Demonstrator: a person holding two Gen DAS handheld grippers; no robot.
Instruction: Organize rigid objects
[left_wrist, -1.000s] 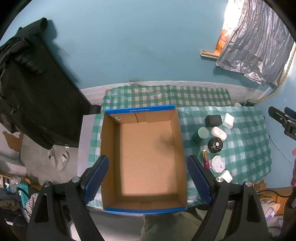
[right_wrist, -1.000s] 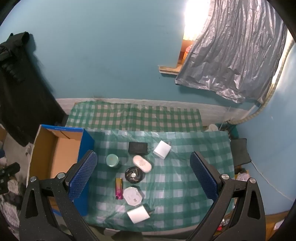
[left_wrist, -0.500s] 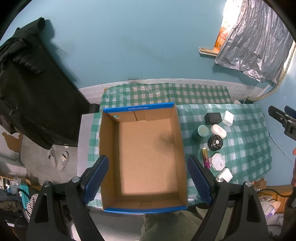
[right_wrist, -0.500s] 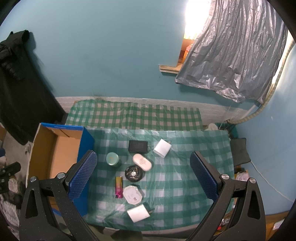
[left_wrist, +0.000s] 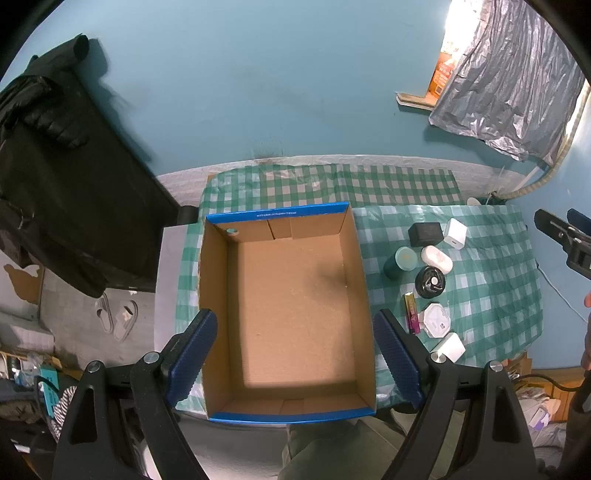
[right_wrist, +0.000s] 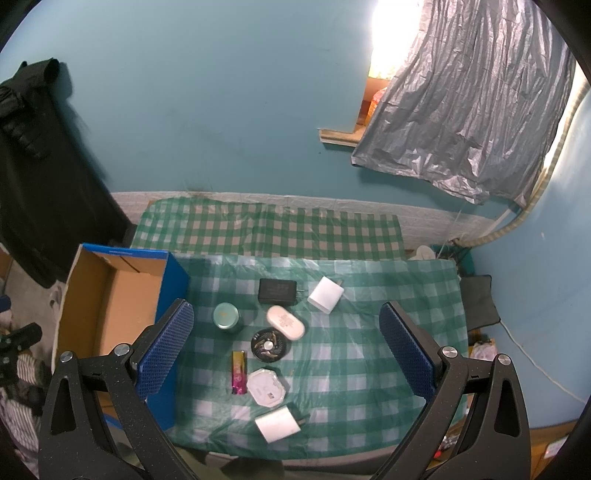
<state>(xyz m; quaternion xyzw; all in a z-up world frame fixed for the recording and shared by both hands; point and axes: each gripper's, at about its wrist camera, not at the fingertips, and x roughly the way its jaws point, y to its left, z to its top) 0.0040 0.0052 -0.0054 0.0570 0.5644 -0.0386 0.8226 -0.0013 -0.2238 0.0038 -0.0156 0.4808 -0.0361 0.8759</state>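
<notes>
Hovering high over the table: left gripper (left_wrist: 295, 354) with jaws spread wide, nothing between the blue pads, looking straight down into the open cardboard box (left_wrist: 286, 398) with the blue rim. Sitting on the left part of the green checked tablecloth (right_wrist: 388, 295), that box, with only bare brown floor showing inside. Hanging above the cluster of small objects to the box's right: right gripper (right_wrist: 286, 350), jaws likewise spread wide and gripping nothing. Lying on the cloth well below its pads: black rectangular adapter (right_wrist: 277, 290) at the far side, with white square charger (right_wrist: 325, 295) just beside it on the right; teal round tin (right_wrist: 227, 317) nearest the box; white oval case (right_wrist: 285, 322) just beside the adapter's near edge; black round disc (right_wrist: 269, 345) touching or nearly touching the oval case; slim gold-and-pink stick (right_wrist: 239, 372) lying lengthwise beside white octagonal container (right_wrist: 266, 387); second white charger (right_wrist: 277, 424) closest to the near table edge, prongs pointing right. Hanging behind, on the teal wall: dark clothing (left_wrist: 55, 166) at left and crinkled silver sheet (right_wrist: 461, 110) at right.
</notes>
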